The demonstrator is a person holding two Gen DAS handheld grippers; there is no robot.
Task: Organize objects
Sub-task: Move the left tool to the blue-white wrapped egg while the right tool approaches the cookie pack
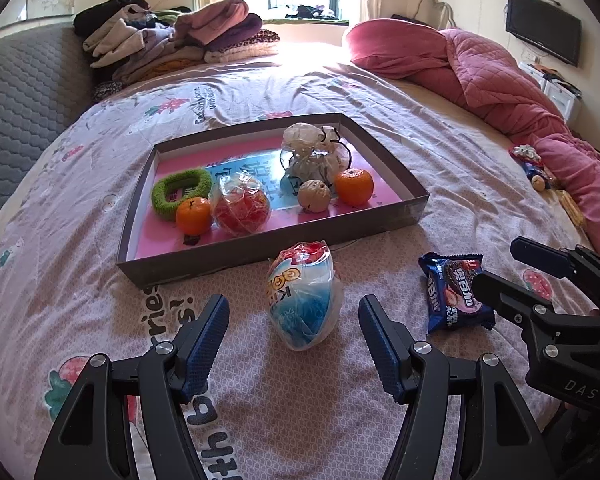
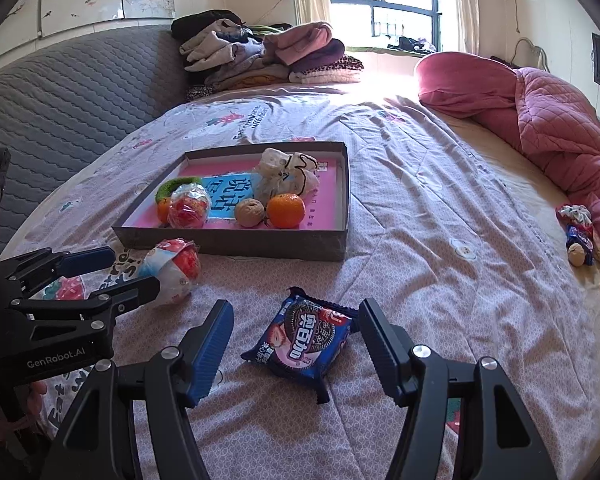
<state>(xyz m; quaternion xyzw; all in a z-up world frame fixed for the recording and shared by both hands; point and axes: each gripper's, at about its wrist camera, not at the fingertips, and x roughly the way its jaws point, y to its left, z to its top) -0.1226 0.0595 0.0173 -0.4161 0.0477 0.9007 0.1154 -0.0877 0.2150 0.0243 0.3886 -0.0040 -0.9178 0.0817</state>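
My cardboard tray (image 1: pixel 414 210) on the bed already holds two tangerines, a walnut, a green scrunchie and wrapped bits. Left to do: the wrapped snack ball (image 1: pixel 302 300) between my left gripper (image 1: pixel 294 334)'s spread jaws and the Oreo packet (image 2: pixel 302 340) between my right gripper (image 2: pixel 296 334)'s, neither gripped yet.

- Bed (image 1: pixel 380 420) with patterned sheet.
- Shallow box (image 1: pixel 268 240) at centre.
- Wrapped snack (image 1: pixel 304 300) and biscuit packet (image 1: pixel 454 294) near.
- Clothes pile (image 1: pixel 172 40) far left.
- Pink quilt (image 1: pixel 500 80) right.

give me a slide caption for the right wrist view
Open right tool lined up over a cookie packet on the bed.
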